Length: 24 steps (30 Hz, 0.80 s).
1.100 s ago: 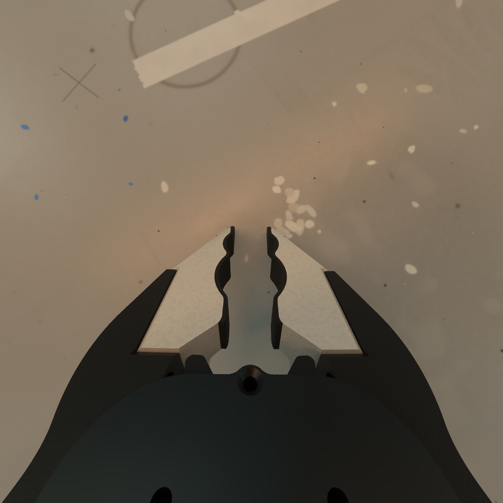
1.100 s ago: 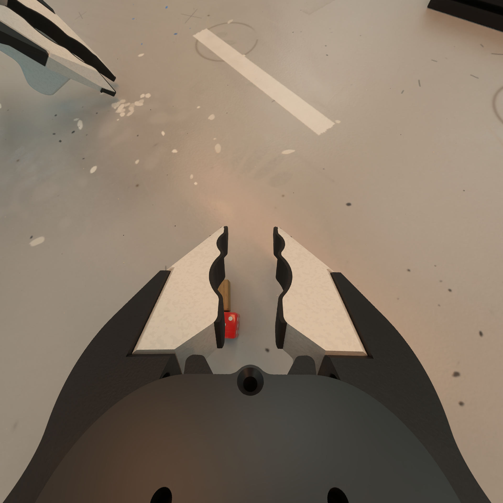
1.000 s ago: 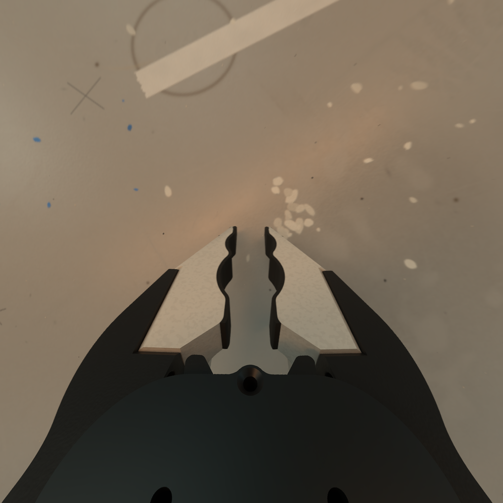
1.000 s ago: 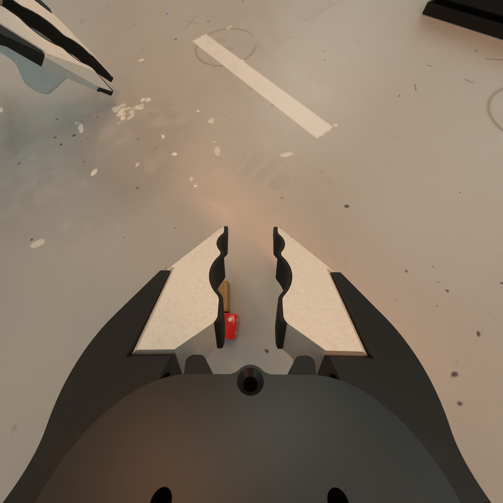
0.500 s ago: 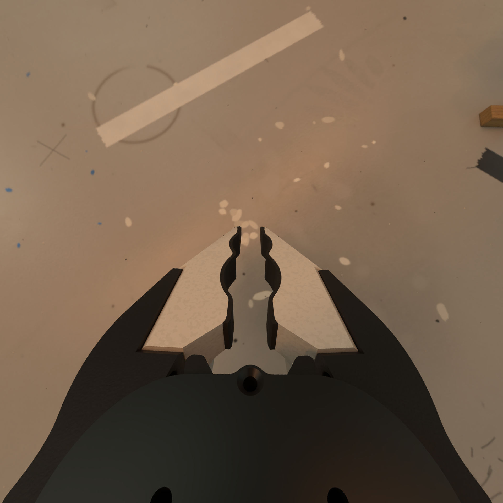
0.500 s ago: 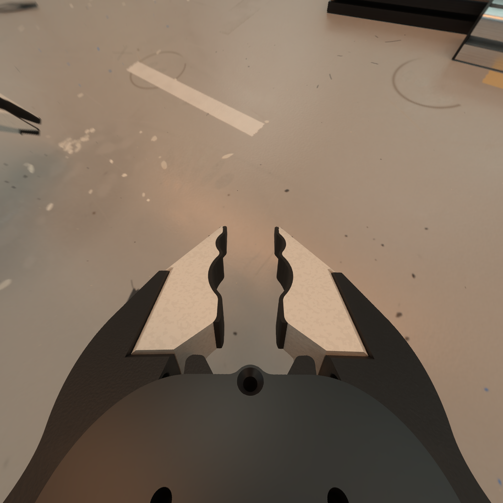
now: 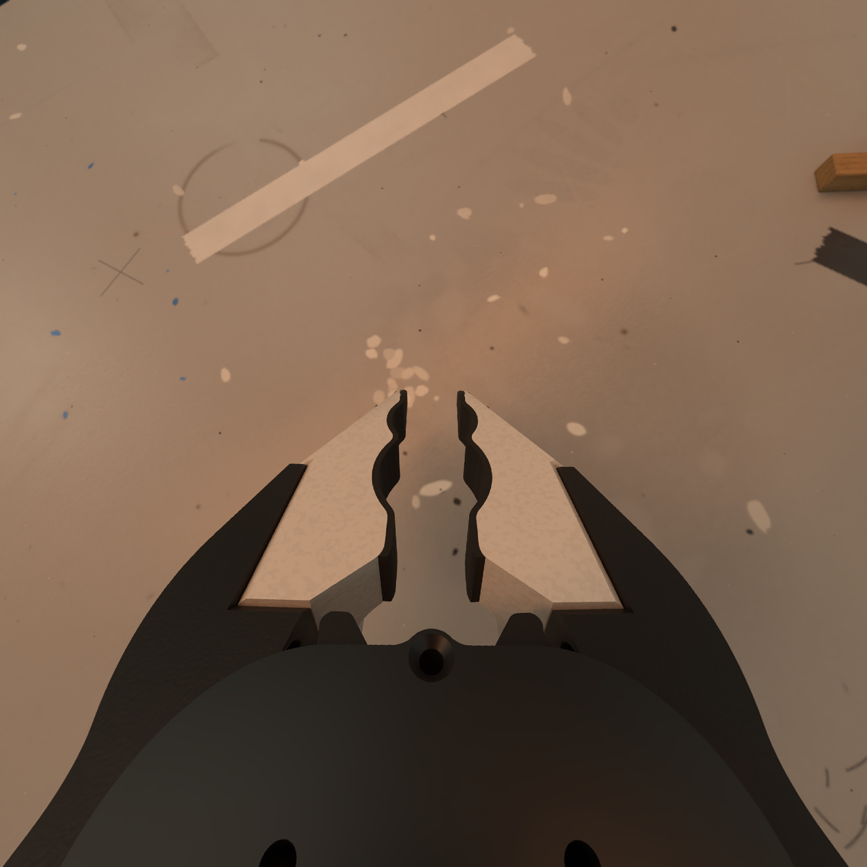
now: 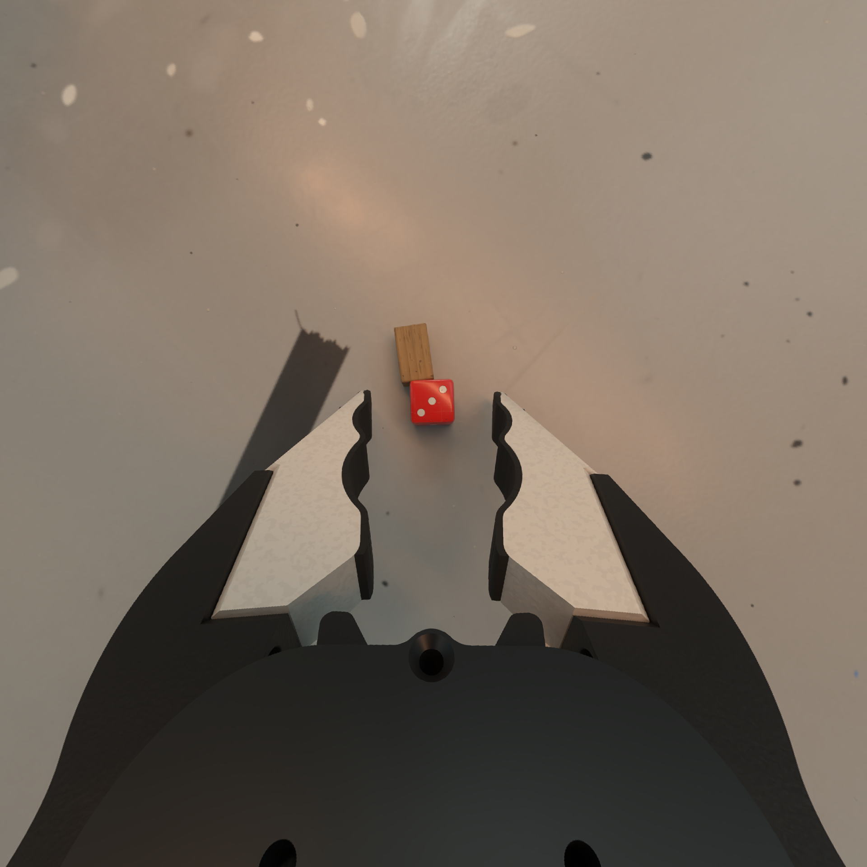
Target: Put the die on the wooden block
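While the small red die with white pips point(image 8: 431, 401) sits on the grey speckled tabletop point(image 8: 610, 234) and not on the block, the task stands as follows.

Die: it rests flat on the tabletop, three pips on its upper face, just ahead of the right claw's tips and roughly centred on the gap between them.

Block: the small rectangular light-brown wooden block point(image 8: 413, 353) lies flat just beyond the die; the two look to be touching at the die's far edge, the block offset a little to the left. One end of it also shows at the right edge of the left wrist view.

Right claw: the right claw point(image 8: 430, 396) is spread wide, empty, above the tabletop and pointing down at the die; no finger touches it.

Left claw: the left claw point(image 7: 431, 399) is narrowly parted, holding nothing, over a scatter of pale flecks, well apart from the block.

Other marks: a strip of dark tape point(image 8: 286, 408) lies left of the right claw; a pale tape strip point(image 7: 359, 143) crosses a drawn circle in the left wrist view.

Done: by my reading, only the approach; the right claw is lined up.

Left: descend around the die, close, lift, set it on the block's narrow top face, release. The die so near the block leaves little room for the far side.
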Tool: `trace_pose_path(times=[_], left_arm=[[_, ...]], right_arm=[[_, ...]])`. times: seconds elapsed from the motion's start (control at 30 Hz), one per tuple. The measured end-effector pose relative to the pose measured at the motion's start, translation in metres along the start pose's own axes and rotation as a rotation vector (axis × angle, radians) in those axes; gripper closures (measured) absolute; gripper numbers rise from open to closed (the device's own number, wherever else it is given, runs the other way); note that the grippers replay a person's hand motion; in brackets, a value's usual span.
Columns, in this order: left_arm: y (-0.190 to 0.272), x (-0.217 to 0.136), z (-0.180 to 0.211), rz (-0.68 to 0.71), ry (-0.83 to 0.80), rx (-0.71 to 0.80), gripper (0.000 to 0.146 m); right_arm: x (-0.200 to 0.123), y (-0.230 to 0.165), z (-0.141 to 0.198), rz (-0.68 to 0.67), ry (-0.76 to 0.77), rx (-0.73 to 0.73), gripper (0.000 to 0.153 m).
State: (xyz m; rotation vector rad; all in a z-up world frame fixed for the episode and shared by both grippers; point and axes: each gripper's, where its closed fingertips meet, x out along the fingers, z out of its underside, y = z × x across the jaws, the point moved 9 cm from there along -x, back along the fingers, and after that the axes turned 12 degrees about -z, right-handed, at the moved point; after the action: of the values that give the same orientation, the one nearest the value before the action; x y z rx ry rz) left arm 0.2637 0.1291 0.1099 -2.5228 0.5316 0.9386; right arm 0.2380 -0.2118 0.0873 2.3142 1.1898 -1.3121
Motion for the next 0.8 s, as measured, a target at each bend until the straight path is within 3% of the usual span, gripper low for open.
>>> trace_pose_path(times=[0.53,0.8], left_arm=[[-0.010,-0.015,0.024,0.004,0.046,-0.068,0.125],[-0.012,-0.016,0.032,0.029,0.039,-0.095,0.125]], right_arm=[[-0.001,0.002,0.000,-0.033,-0.036,-0.038,0.134],[-0.007,-0.003,-0.003,-0.054,-0.094,-0.074,0.134]])
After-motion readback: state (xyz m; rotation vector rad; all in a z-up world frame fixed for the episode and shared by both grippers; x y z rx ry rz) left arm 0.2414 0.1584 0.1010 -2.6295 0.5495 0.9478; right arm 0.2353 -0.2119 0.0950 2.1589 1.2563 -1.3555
